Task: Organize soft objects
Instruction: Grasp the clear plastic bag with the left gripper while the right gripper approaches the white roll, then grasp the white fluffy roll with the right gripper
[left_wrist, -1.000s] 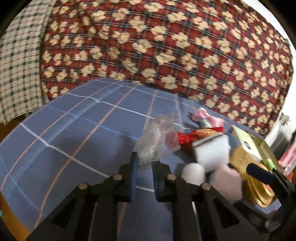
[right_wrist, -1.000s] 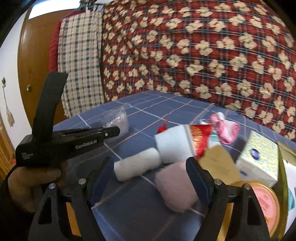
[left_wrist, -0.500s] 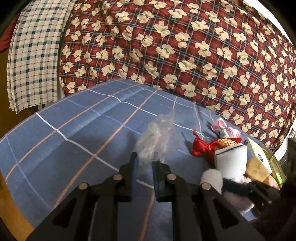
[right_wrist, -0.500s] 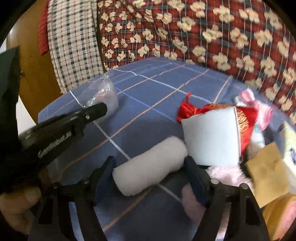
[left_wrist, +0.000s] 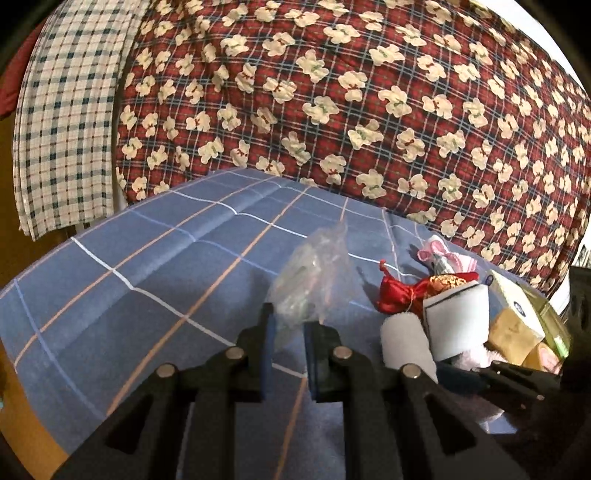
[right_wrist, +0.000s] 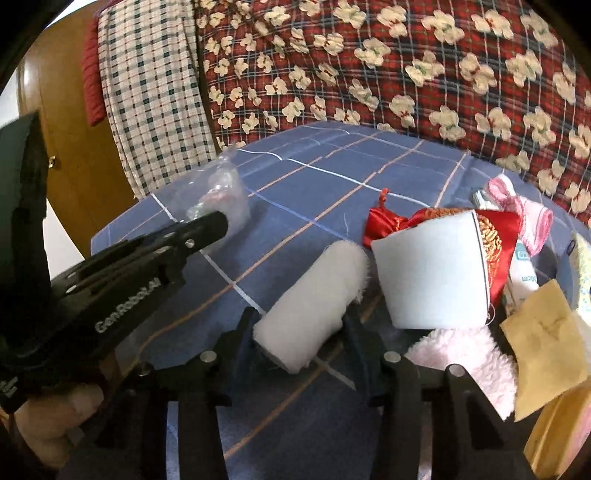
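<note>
Your right gripper (right_wrist: 301, 338) is just closing onto the white fleece roll (right_wrist: 314, 306) lying near on the blue checked cloth (right_wrist: 332, 184) — pads touching it. Your left gripper (left_wrist: 288, 332) is pinching the clear plastic bag (left_wrist: 314, 280), further left.

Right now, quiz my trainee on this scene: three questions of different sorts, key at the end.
1. True or false: the right gripper has its jaws around the white fabric roll.
2. Which does the left gripper pinch? A) red satin pouch B) clear plastic bag C) white foam block
3. Fill in: the things lie on a ____ checked cloth.

Key: 1 true, its jaws have just been closing on it; 2 B; 3 blue.
</note>
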